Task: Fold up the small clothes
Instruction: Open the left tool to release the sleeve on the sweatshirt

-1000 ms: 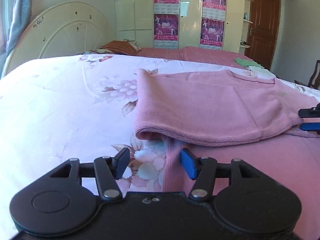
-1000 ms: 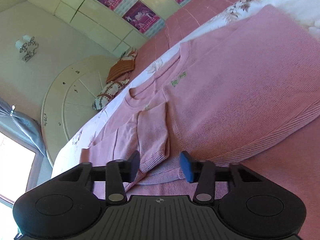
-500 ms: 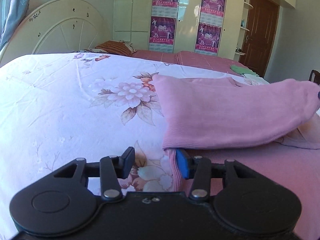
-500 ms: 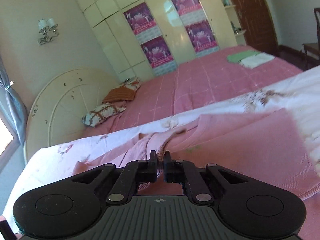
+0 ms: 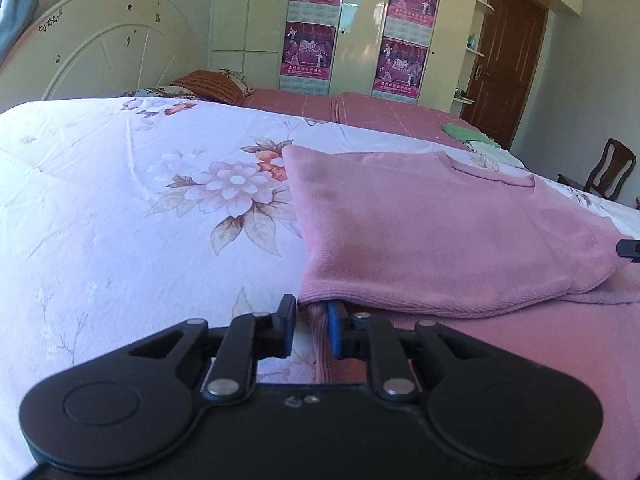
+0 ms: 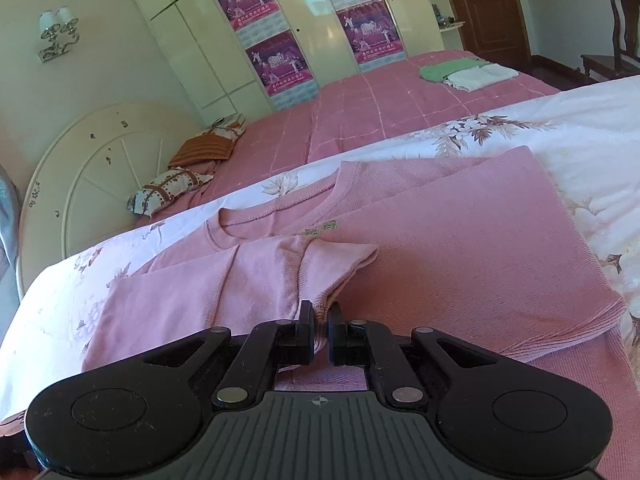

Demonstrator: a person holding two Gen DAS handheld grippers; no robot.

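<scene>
A pink sweater (image 6: 460, 248) lies partly folded on a floral bedsheet (image 5: 120, 208), its neckline toward the headboard (image 6: 100, 168). The right gripper (image 6: 320, 322) has its fingers clamped on the ribbed edge of a sleeve drawn across the sweater's body. The left gripper (image 5: 312, 316) has just been closing; its fingers stand narrow with the sweater's ribbed hem edge between them, under the folded-over layer, though whether the pads press the cloth cannot be told. Beyond the sheet lies a pink checked bedcover (image 6: 380, 96) with two pillows (image 6: 208, 144) near the headboard and folded green and white clothes (image 6: 468, 72) well apart. Wardrobe doors (image 5: 360, 20) carry purple calendars (image 5: 308, 52); a wooden chair (image 5: 612, 168) stands beside a brown door (image 5: 508, 60).
</scene>
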